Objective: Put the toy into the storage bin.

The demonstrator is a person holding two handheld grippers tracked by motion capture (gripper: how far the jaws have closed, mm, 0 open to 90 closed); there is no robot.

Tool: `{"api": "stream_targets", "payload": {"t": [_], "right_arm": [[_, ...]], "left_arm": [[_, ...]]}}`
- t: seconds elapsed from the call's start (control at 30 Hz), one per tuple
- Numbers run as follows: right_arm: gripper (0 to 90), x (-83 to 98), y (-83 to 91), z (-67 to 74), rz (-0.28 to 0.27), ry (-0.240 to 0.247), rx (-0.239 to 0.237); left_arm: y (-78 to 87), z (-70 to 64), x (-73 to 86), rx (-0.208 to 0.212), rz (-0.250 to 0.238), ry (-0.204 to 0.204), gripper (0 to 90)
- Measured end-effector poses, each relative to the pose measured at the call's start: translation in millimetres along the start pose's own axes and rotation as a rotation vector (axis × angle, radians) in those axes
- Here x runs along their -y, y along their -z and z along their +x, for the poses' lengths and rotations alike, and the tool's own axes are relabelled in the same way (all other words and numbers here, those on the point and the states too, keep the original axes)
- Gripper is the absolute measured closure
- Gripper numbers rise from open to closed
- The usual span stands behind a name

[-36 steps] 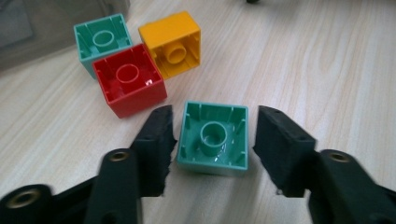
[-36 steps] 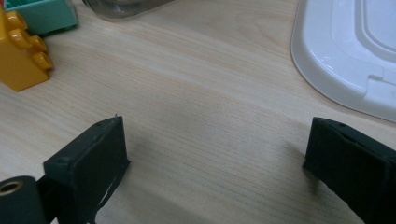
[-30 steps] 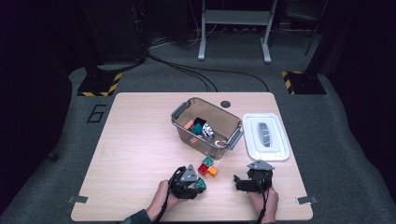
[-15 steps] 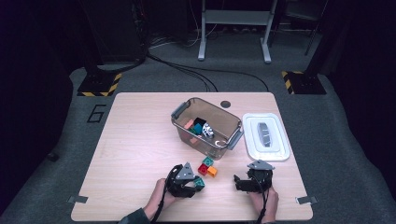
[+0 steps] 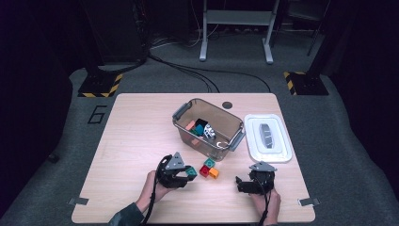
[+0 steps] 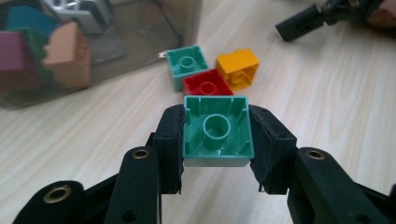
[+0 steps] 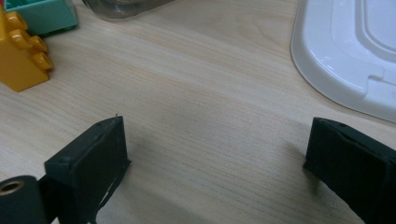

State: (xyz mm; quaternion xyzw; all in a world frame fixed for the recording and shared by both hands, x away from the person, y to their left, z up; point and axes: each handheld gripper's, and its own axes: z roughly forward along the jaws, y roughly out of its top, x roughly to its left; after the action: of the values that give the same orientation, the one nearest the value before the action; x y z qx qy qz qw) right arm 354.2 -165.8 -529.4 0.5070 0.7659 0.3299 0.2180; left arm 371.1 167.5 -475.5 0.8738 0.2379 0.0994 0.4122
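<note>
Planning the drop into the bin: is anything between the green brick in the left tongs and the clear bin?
Partly: red brick, orange brick and second green brick lie on the table between the held green brick and the clear bin. Its open top looks unobstructed.

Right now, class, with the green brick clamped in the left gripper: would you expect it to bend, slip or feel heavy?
The green brick probably stays stiff: its walls look straight between the left gripper pads. It is likely light, since its underside is hollow with one tube. Its glossy plastic could slip, though the flat sides give the pads a square hold.
</note>
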Motion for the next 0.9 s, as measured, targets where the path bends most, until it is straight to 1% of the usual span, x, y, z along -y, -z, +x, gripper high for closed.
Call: {"api": "stream_targets", "payload": {"t": [0.03,0.07,0.17,0.2,0.3,0.4,0.43,0.47,0.5,0.53,0.57,0.63,0.67,0.7,0.77,0.8,0.87,0.9], "right_arm": [[4.5,0.0,0.0,0.0,0.000,0.000,0.000],[4.5,0.0,0.0,0.0,0.000,0.000,0.000],[4.6,0.0,0.0,0.0,0.000,-0.001,0.000],[4.6,0.0,0.0,-0.1,-0.001,-0.001,0.000],[4.6,0.0,0.0,-0.1,0.000,-0.001,0.000],[4.6,0.0,0.0,-0.1,0.000,-0.001,0.000],[4.6,0.0,0.0,-0.1,-0.001,-0.001,0.000],[4.6,0.0,0.0,-0.1,0.000,-0.001,0.000],[4.6,0.0,0.0,-0.1,-0.001,-0.001,0.000],[4.6,0.0,0.0,-0.1,0.000,-0.001,0.000],[4.6,0.0,0.0,-0.1,-0.001,-0.001,0.000],[4.6,0.0,0.0,-0.1,-0.001,-0.001,0.000],[4.6,0.0,0.0,-0.1,-0.001,-0.001,0.000],[4.6,0.0,0.0,-0.1,-0.001,-0.001,0.000],[4.6,0.0,0.0,-0.1,-0.001,-0.001,0.000],[4.6,0.0,0.0,-0.1,-0.001,-0.001,0.000],[4.6,0.0,0.0,-0.1,-0.001,-0.001,0.000],[4.6,0.0,0.0,-0.1,-0.001,-0.001,0.000]], "left_arm": [[2.1,2.5,-0.8,-0.009,0.000,0.000,59.1],[3.7,4.6,-1.7,-0.008,-0.002,0.011,59.1],[8.5,11.0,-5.6,-0.028,0.008,-0.002,59.1],[9.8,12.8,-7.1,-0.030,0.009,0.003,59.1],[14.7,19.8,-12.1,-0.046,0.001,0.003,59.1],[17.9,27.1,-15.7,-0.057,-0.006,0.012,59.1],[19.3,29.8,-16.9,-0.058,0.000,0.012,59.1],[19.6,31.7,-17.5,-0.063,-0.014,0.025,59.1],[21.3,35.1,-18.8,-0.072,-0.014,0.020,59.1],[22.2,36.4,-19.3,-0.079,-0.017,0.025,59.1],[24.2,39.4,-20.3,-0.071,-0.012,0.031,59.1],[26.3,43.0,-21.4,-0.086,-0.022,0.039,59.1],[28.2,45.3,-22.4,-0.082,-0.017,0.042,59.1],[29.5,47.6,-23.1,-0.084,-0.026,0.049,59.1],[32.7,51.6,-25.5,-0.096,-0.017,0.049,59.1],[34.0,54.0,-26.3,-0.095,-0.021,0.052,59.1],[35.8,57.8,-28.6,-0.107,-0.026,0.058,59.1],[37.5,60.5,-30.1,-0.103,-0.022,0.057,59.1]]}}
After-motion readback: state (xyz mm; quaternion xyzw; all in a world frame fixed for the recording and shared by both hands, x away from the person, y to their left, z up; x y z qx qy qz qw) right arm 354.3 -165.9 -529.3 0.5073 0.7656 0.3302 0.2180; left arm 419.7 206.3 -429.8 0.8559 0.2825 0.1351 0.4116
